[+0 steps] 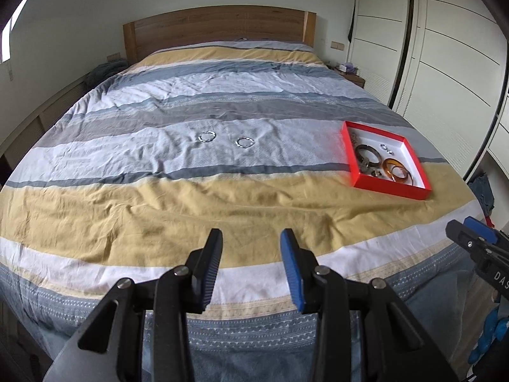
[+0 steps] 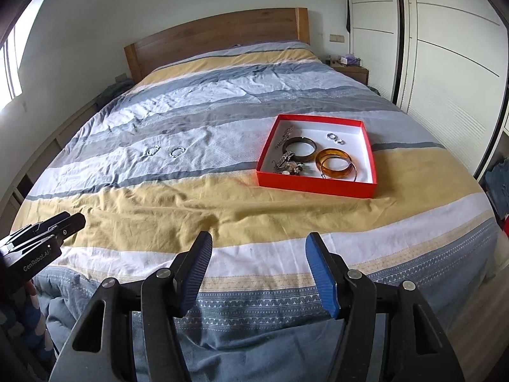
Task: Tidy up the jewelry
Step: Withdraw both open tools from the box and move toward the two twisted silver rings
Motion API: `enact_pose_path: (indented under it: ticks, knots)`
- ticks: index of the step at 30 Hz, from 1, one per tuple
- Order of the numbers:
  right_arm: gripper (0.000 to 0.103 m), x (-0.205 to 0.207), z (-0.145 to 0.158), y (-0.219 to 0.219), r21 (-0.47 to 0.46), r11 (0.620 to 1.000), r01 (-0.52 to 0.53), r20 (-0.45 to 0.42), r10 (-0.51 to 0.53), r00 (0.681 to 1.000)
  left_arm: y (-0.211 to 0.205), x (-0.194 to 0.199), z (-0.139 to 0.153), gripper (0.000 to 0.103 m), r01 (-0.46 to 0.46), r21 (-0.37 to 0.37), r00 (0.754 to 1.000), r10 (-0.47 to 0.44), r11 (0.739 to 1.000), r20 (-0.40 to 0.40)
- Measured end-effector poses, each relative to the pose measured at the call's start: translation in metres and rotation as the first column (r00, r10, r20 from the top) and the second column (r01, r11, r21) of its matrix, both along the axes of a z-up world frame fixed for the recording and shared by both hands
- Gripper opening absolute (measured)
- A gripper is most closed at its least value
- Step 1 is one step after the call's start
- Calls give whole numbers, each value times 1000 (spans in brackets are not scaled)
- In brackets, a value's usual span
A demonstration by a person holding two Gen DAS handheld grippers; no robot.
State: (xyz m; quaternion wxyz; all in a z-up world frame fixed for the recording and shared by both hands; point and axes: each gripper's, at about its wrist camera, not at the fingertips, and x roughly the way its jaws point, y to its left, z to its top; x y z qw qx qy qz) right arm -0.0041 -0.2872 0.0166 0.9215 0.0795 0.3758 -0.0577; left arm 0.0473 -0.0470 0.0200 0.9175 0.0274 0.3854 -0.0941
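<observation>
Striped bedding in yellow, white, grey and blue covers the bed (image 2: pixel 197 203) that fills both views, with a wooden headboard (image 1: pixel 219 27) and white wardrobe doors (image 2: pixel 445 63) behind. Nearest the cameras, both tools hang over the foot of the bed, well short of any jewelry. The left hand-held gripper (image 1: pixel 251 265) has its fingers apart with nothing between them, and the right hand-held gripper (image 2: pixel 257 273) stands wider apart, also empty. Farther up the bed, on the pale stripe, two silver hoops (image 1: pixel 208 137) lie side by side, near each other but not touching, loose on the cover. To their right sits the red box (image 2: pixel 313 187), a shallow tray with a white inside, resting where the yellow and pale stripes meet. It already holds a dark bangle (image 2: pixel 299 148), amber bangles (image 2: pixel 335 164), a pair of small rings (image 2: pixel 335 138) near the far corner, and a tangle of smaller pieces by the near left wall that is too fine to sort out. Judging by this, most of the jewelry is gathered and the hoops are what is left. The next move likely calls for reaching forward to one hoop and pinching its thin rim against the soft, yielding cover, then carrying it across to the box.
</observation>
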Motion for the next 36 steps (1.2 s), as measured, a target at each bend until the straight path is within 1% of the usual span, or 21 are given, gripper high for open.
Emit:
enact_pose_path:
  ticks: [5, 13, 16, 17, 18, 19, 26, 30, 36]
  knots:
    - [63, -11, 13, 8, -1, 1000, -11, 39, 11, 999, 15, -13, 11, 36, -53, 9, 998, 53, 999, 38]
    - [64, -23, 37, 17, 6, 999, -43, 105, 42, 994, 30, -25, 33, 36, -89, -2, 992, 88, 996, 91]
    - [64, -24, 36, 18, 24, 998, -51, 105, 49, 993, 34, -28, 34, 37, -104, 13, 991, 102, 995, 88]
    - [64, -24, 34, 19, 28, 998, -54, 103, 51, 993, 35, -30, 32, 39, -108, 15, 991, 106, 994, 85]
    - [64, -24, 33, 21, 30, 998, -58, 102, 54, 993, 37, -31, 31, 44, -110, 15, 991, 109, 994, 83]
    - [64, -24, 32, 22, 30, 998, -63, 101, 60, 993, 38, -33, 30, 45, -114, 15, 990, 112, 993, 85]
    - [64, -20, 23, 30, 50, 995, -82, 89, 78, 993, 44, -37, 23, 45, -130, 22, 989, 128, 991, 80]
    - [64, -19, 20, 36, 31, 994, -105, 82, 102, 991, 51, -31, 19, 45, -160, 4, 985, 160, 987, 68]
    - [64, -14, 12, 39, 21, 990, -136, 60, 135, 989, 49, -23, 12, 45, -161, -3, 985, 161, 987, 60]
